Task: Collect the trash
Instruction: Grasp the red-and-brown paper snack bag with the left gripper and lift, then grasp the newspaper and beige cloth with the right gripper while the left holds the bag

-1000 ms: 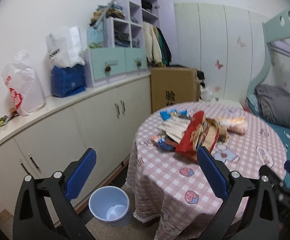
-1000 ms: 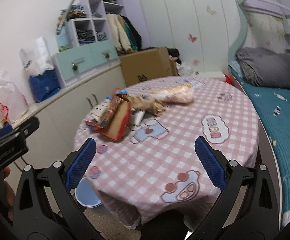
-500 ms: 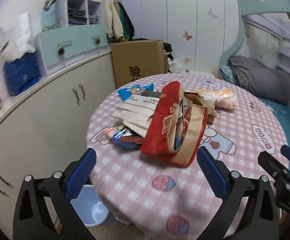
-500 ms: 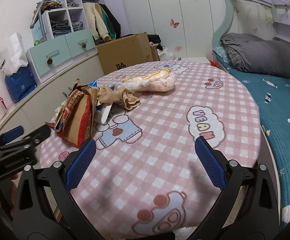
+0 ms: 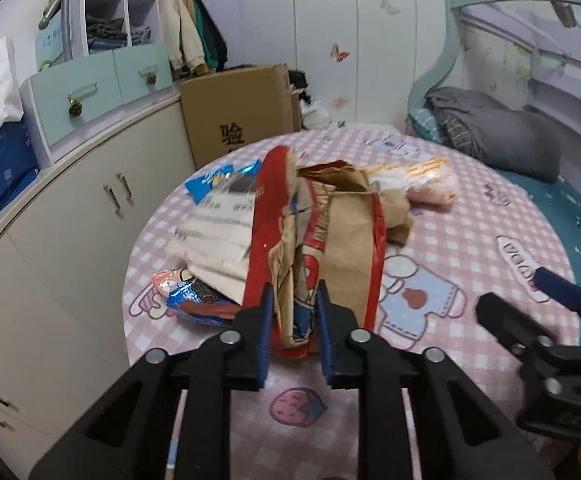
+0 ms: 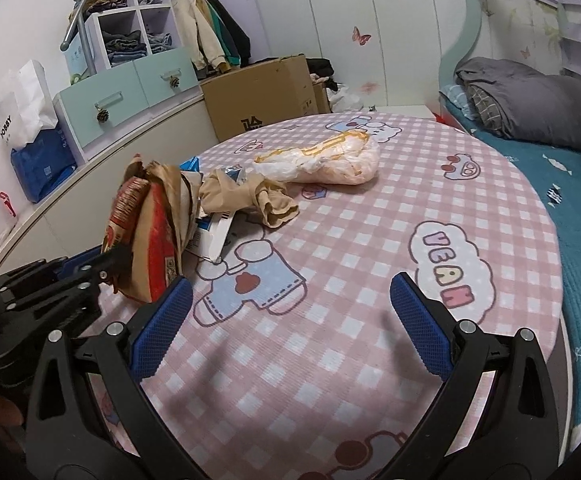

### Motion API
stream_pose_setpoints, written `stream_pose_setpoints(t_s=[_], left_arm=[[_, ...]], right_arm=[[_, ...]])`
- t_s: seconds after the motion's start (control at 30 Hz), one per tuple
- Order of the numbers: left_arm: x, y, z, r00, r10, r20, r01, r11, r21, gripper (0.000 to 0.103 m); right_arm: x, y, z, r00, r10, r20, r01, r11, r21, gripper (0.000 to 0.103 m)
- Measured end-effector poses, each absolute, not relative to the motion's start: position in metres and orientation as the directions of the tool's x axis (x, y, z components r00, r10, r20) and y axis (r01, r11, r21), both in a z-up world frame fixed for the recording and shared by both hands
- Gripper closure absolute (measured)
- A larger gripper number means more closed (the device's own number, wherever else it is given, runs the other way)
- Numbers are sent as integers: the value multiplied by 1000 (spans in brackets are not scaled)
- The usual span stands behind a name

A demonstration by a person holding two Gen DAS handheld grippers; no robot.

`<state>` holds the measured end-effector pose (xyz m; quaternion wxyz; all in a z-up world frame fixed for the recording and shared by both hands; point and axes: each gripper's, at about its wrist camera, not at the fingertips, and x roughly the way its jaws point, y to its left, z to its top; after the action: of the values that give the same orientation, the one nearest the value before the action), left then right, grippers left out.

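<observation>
So you've got two grippers going here. Your left gripper sits low in the centre of the left wrist view and its blue pads are clamped on the near edge of the red and brown paper bag. Your right gripper hangs over the table with its fingers spread wide and nothing between them; in the left wrist view it pokes in at the lower right.

Counting the trash on the round table with the pink checked cloth: one big paper bag, crumpled, red outside with brown kraft paper showing and white lettering, standing on its edge. One white printed wrapper lies to its left. One blue snack packet sits behind that, up toward centre-left. One blue and orange packet is tucked under the pile at left. One tan crumpled piece lies just right of the bag in the right wrist view, and one clear plastic bag with orange print lies past it, near the middle of the table. A small white and blue box leans against the paper bag.

All of it bunches on the left half of the table. One cardboard box stands behind the table.
</observation>
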<state>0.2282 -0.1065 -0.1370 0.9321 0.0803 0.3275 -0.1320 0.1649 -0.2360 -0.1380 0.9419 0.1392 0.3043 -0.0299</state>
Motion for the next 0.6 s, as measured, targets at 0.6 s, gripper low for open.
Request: stream_pose_setpoints(t_s=[0.6], left_arm=[[198, -40, -85, 896, 15, -443, -40, 998, -47, 85]], right_arm=[[226, -210, -110, 813, 136, -567, -27, 980, 196, 14]])
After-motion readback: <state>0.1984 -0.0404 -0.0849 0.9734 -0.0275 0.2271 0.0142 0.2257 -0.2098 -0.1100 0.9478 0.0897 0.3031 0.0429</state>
